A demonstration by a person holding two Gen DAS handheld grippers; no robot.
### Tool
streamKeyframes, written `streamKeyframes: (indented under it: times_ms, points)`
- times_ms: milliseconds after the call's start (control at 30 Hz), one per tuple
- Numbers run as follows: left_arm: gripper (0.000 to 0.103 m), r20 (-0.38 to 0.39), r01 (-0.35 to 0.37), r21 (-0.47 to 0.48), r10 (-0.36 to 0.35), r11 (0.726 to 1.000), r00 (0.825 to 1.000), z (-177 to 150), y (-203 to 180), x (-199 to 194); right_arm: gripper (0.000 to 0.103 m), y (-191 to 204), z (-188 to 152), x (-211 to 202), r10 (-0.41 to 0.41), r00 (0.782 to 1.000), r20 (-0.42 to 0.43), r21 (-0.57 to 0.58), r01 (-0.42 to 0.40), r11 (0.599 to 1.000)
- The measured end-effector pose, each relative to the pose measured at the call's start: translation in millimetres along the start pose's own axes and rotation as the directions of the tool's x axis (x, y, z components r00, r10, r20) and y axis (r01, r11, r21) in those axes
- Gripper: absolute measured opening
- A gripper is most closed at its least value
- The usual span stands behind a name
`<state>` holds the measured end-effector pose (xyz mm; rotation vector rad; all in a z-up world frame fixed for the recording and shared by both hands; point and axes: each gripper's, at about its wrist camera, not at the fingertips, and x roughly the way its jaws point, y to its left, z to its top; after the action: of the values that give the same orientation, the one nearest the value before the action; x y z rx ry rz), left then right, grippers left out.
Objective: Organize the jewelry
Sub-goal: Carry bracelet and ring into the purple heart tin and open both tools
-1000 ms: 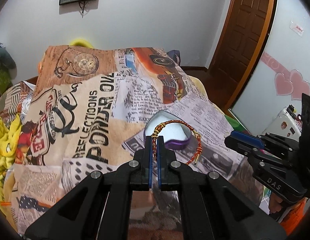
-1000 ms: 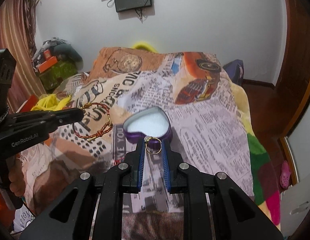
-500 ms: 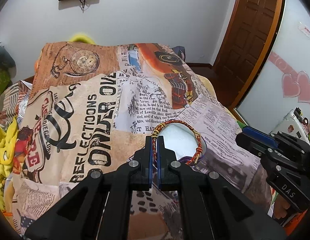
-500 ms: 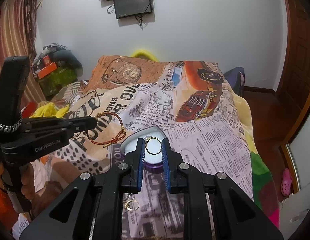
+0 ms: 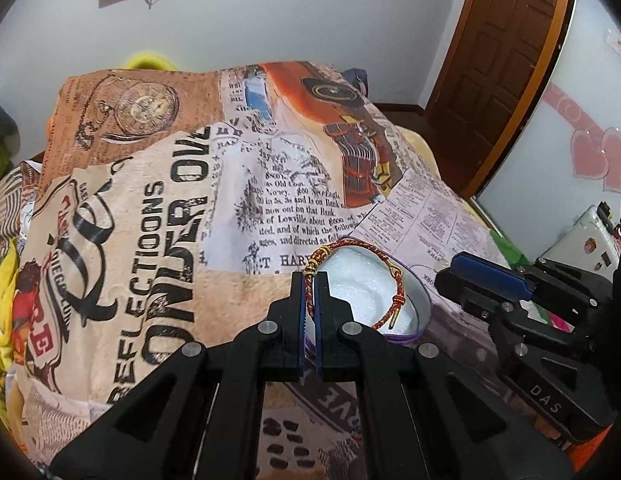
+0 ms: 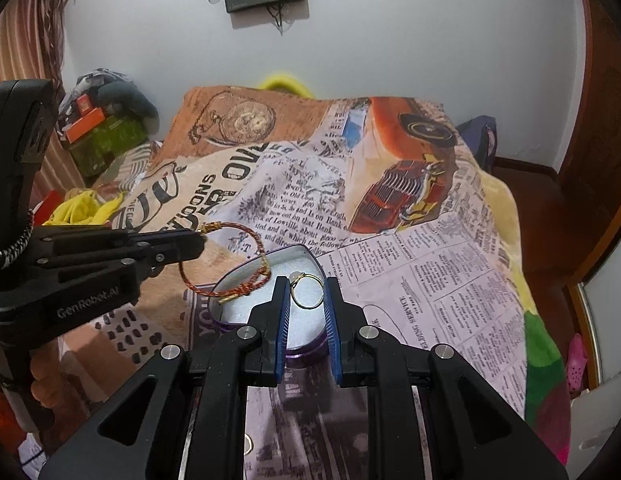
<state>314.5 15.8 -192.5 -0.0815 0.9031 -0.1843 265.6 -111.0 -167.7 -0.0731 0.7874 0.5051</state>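
A purple heart-shaped box [image 6: 295,247] with white lining lies open on the printed blanket. My left gripper [image 5: 309,280] is shut on a red and gold cord bracelet [image 5: 401,292], whose loop hangs just over the box [image 5: 425,309]. My right gripper [image 6: 306,285] is shut on a thin gold ring [image 6: 295,278] with a pale stone, held above the lining. In the right wrist view the left gripper [image 6: 199,240] reaches in from the left with the bracelet [image 6: 190,285] dangling at the box's left rim. The right gripper [image 5: 450,276] shows at the right of the left wrist view.
The newspaper-print blanket [image 5: 150,240] covers a bed. Yellow cloth [image 6: 82,208] and boxes sit at its left, a wooden door [image 5: 502,60] stands at the right. Another small gold ring [image 6: 249,445] peeks out on the blanket under my right gripper. A hand [image 6: 42,384] holds the left gripper.
Both grippers have moved forward and down toward the heart box. The bracelet now hangs over its left side and the ring over its lining. Both grips are unchanged.
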Motion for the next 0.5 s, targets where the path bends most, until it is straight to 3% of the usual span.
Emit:
streamKeyframes:
  times_ms: [500]
  points:
    - [0.002,-0.051,-0.003,0.049,0.006,0.999,0.999,-1.7,-7.6,31.2,0.015,1.8,-3.3,33.4,0.029,0.993,-0.111,-0.007,-0.03,1.0]
